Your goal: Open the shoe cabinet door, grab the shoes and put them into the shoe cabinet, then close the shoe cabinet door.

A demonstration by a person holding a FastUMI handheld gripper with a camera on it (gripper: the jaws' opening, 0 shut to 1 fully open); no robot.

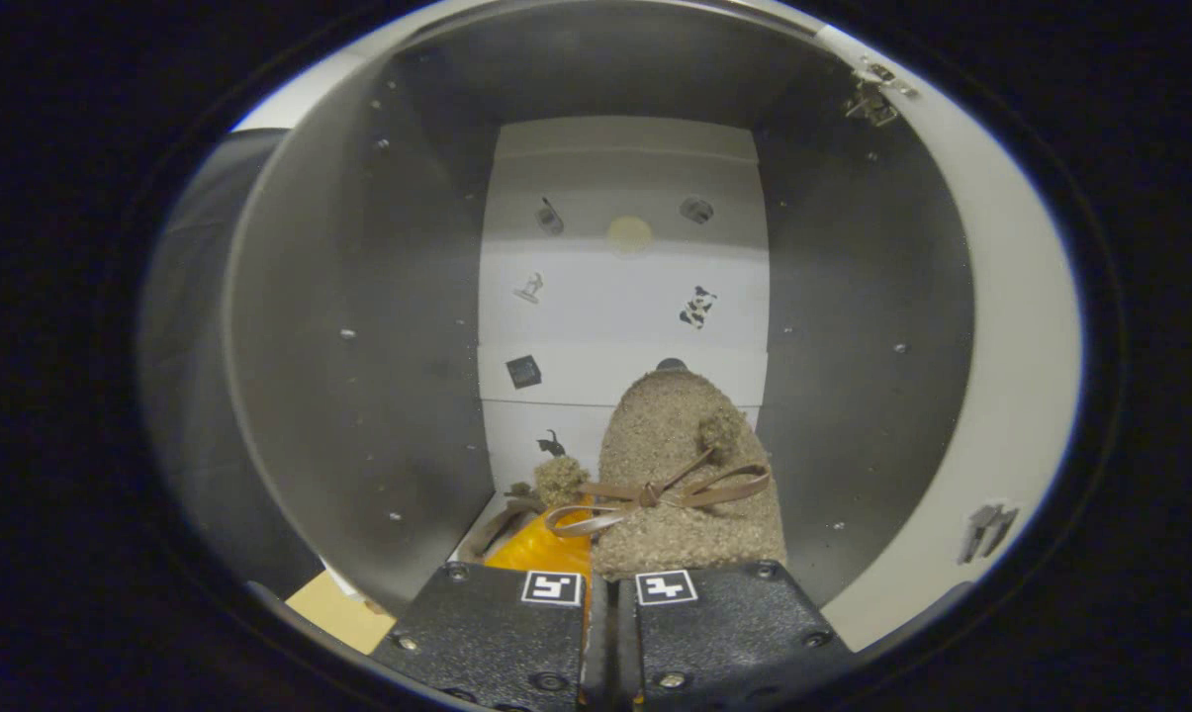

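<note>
Currently the gripper (610, 583) is reaching into the open shoe cabinet (358, 326). Its two fingers stand drawn nearly together, with only a thin slit between them. They appear to pinch the heel edge of the shoe (689, 475), though the contact itself lies hidden beneath the finger blocks; the grip is judged, not confirmed.

Just ahead of the fingers, the shoe is a tan, fuzzy slipper, toe pointing away from the tool toward the back of the compartment. A brown ribbon bow (655, 492) lies across its upper, with a small pompom (720, 432) beyond the bow. An orange lining (546, 549) shows at the opening beside the left finger. A second pompom (560, 480) and a strap-like loop lie to the left of that; whether these belong to a second shoe cannot be told.

The slipper is presented heel-first to the tool, which is sensible: gripping the heel lets the toe lead into the narrow compartment between the two grey side walls.

Beyond the shoe, the white back panel (620, 297) carries several small stickers and mounting holes. At the upper right of the cabinet frame a hinge (872, 99) is visible, consistent with the door already swung aside.

Assessment: placement is under way or nearly complete. Release, withdrawal and door closing remain outstanding.
</note>
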